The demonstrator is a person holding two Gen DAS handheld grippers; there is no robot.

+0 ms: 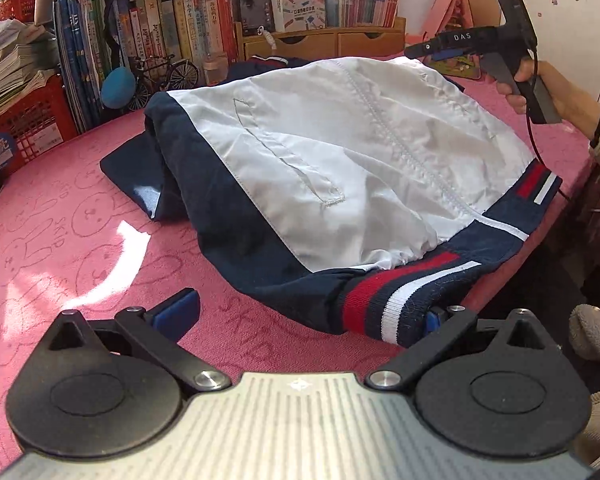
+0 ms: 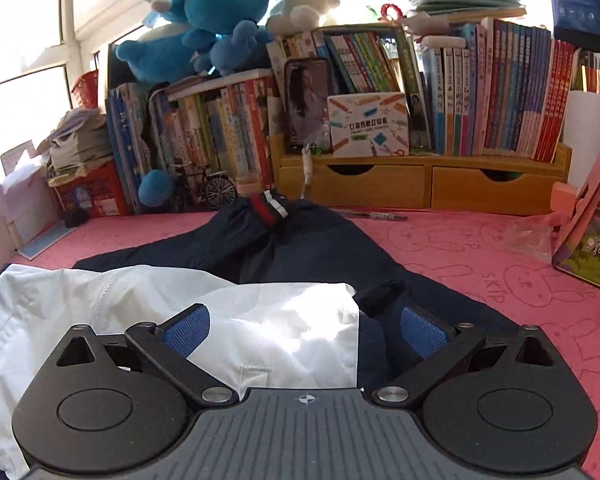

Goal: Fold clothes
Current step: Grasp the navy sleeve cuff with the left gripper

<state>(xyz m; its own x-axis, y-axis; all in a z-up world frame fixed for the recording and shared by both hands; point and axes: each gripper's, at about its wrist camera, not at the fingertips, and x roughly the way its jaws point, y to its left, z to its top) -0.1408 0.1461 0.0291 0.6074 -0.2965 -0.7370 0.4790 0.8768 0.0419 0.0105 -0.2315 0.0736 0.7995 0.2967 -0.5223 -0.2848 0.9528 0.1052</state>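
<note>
Open left hand-held gripper [image 1: 306,312], jacket [image 1: 340,152], books in wooden organizer [image 2: 420,178]

jacket [image 1: 340,152]: thin woven cloth, white panels smooth with a slight sheen, navy parts matt; creased
hem band [image 1: 392,300]: ribbed knit, red, white and navy; fuzzy, matt
table cover [image 1: 80,220]: pink cloth, matt, short rough pile with pressed rabbit outlines
left gripper [image 1: 312,312]: black matt plastic arms; bright metal pivot pins; ridged grey body
pads [image 2: 186,330]: blue, finely textured, rubbery look
drawer unit [image 2: 420,184]: pale wood, smooth, low gloss
plush toys [image 2: 220,12]: fleecy cloth
</note>
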